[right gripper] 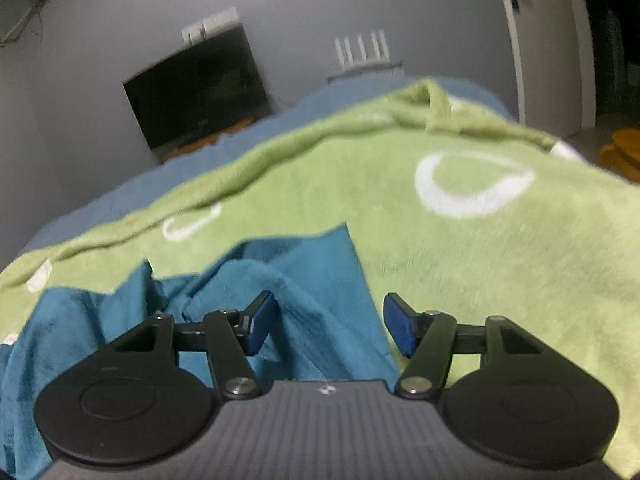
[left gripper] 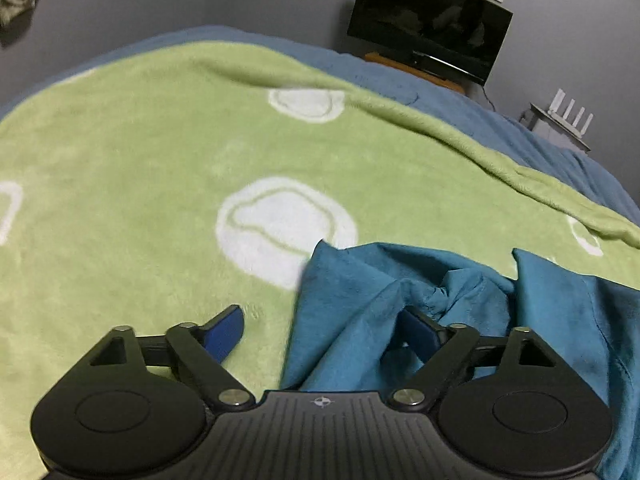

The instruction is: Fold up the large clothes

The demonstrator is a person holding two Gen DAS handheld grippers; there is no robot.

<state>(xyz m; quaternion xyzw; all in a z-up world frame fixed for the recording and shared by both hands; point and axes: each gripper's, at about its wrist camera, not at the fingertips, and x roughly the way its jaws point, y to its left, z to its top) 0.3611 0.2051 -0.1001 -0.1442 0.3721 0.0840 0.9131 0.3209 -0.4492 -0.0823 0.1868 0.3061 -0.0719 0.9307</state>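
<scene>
We see a teal garment (left gripper: 360, 304) lying crumpled on a green fleece blanket (left gripper: 140, 160), filling the lower right of the left wrist frame and the lower left of the right wrist frame (right gripper: 280, 280). Its cloth bunches into folds near the middle, with one flat corner pointing toward the upper part of each frame.

Our left hand-held gripper (left gripper: 326, 330) has its fingers spread wide apart: the left blue pad (left gripper: 226, 332) rests over bare blanket, while the right pad (left gripper: 418, 336) sits tucked in a fold of the garment. Nothing is pinched between them.

Our right hand-held gripper (right gripper: 330, 328) also stands apart, its left pad (right gripper: 258, 326) over the teal cloth and its right pad (right gripper: 400, 330) just past the garment's edge, above the blanket (right gripper: 480, 280). The garment's edge runs between the two pads.

The blanket carries white ring-shaped patterns and lies over a blue bedspread (left gripper: 400, 76). Beyond the bed, a dark television (left gripper: 428, 20) stands against the grey wall in the upper right of the left frame, with a white router (left gripper: 568, 114) further right. Any writing on the television is too blurred to read.
</scene>
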